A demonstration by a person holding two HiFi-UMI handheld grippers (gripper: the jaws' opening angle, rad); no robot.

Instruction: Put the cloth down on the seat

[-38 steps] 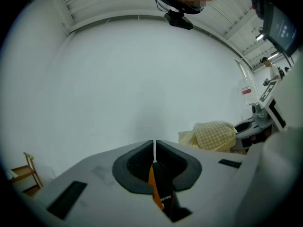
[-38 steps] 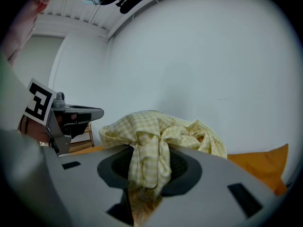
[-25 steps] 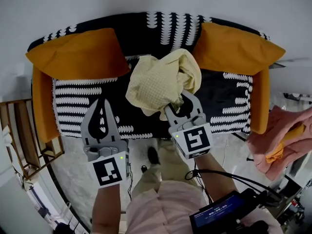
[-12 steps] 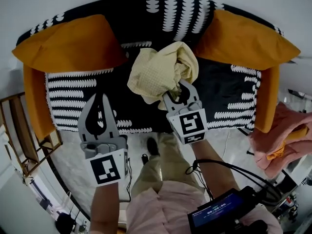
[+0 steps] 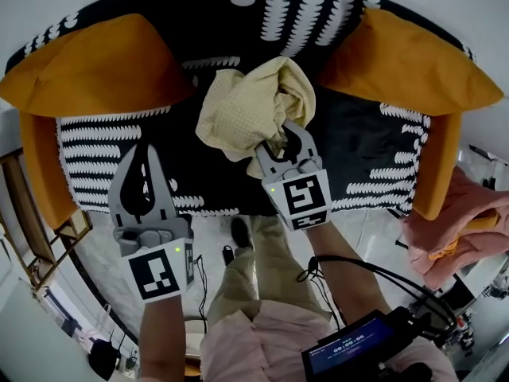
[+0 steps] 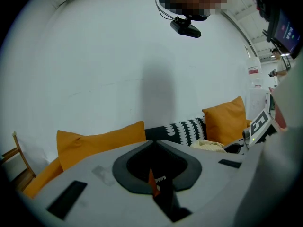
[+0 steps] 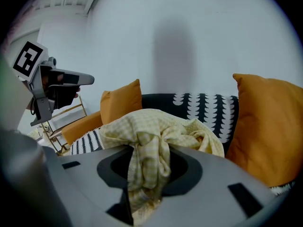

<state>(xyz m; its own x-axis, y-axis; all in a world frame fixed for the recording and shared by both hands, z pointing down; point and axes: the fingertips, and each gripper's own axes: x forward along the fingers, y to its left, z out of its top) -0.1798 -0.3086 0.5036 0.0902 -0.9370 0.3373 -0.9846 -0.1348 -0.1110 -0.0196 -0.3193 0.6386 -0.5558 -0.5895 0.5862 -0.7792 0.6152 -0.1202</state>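
The person (image 5: 254, 337) is holding both grippers out over the front edge of the seat (image 5: 374, 161). The left gripper (image 5: 145, 164) is carrying nothing. In the left gripper view its jaws are meeting at the tips, with no gap between them.

The right gripper (image 5: 284, 138) is clamping its jaws on the cloth (image 5: 246, 106), a pale yellow checked one. In the right gripper view a twisted fold of it is running down between the jaws and filling the space there. The rest is bunching up just ahead of the tips and spilling out to their left.

In the head view the bundle is hanging over the middle of the seat. It is sitting to the right of the left jaws and apart from them. Whether its underside is touching the seat cannot be told.

Beyond both pairs of jaws the seat is showing its black cover with white marks. An orange cushion (image 5: 87, 70) is leaning at the back, ahead of the left jaws. A second cushion (image 5: 409, 62) is leaning ahead and to the right of the right jaws. A pale wall (image 7: 189, 32) is rising behind the seat. Well to the right of the right jaws, off the seat, some pink fabric (image 5: 469, 229) is lying in a heap.
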